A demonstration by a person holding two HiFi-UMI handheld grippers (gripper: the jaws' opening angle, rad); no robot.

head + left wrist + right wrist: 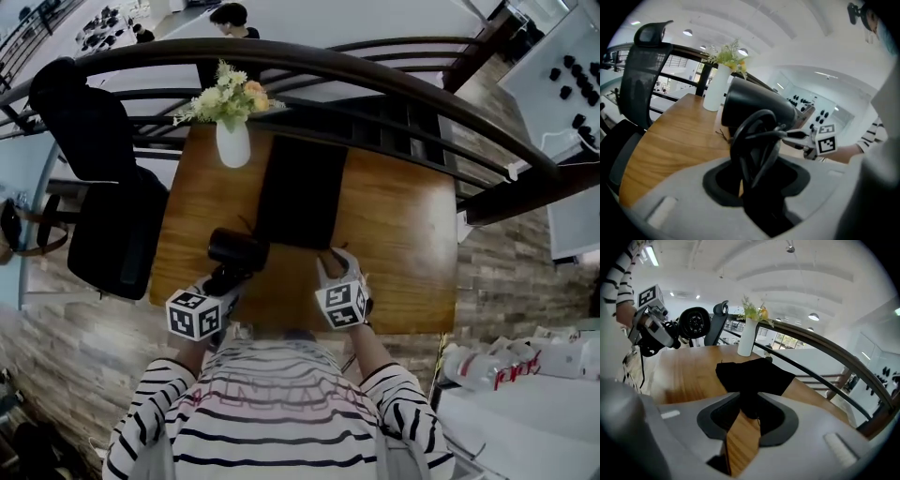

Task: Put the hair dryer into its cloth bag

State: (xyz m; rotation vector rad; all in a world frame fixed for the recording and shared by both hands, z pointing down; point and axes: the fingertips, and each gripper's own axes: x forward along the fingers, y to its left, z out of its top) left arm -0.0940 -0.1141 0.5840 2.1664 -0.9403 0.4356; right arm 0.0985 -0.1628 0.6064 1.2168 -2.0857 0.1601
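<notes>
Wood-grain boards top the brown bench [398, 234], which stands against a dark curved metal railing [375, 67], with a black mesh office chair [103, 187] at its left edge. At the far edge we see a white ceramic vase [232, 142] standing upright, holding a bunch of pale and peach flowers [225, 98].

Beside the vase, a flat black cloth bag [300, 192] lies spread on the bench, its near edge towards us. The black hair dryer [236, 251] is outside the bag, just left of the bag's near corner. Our left hand-held gripper [225, 278] is clamped on its handle. The dryer's black cord, coiled in loops, is bunched between those jaws, and the barrel points away over the bench.

Our right hand-held gripper [330, 259] sits at the bag's near edge with its jaws apart. In its own view a fold of the black cloth reaches into the gap, with bare wood showing below it, and we cannot see the pads pressing on the cloth.
</notes>
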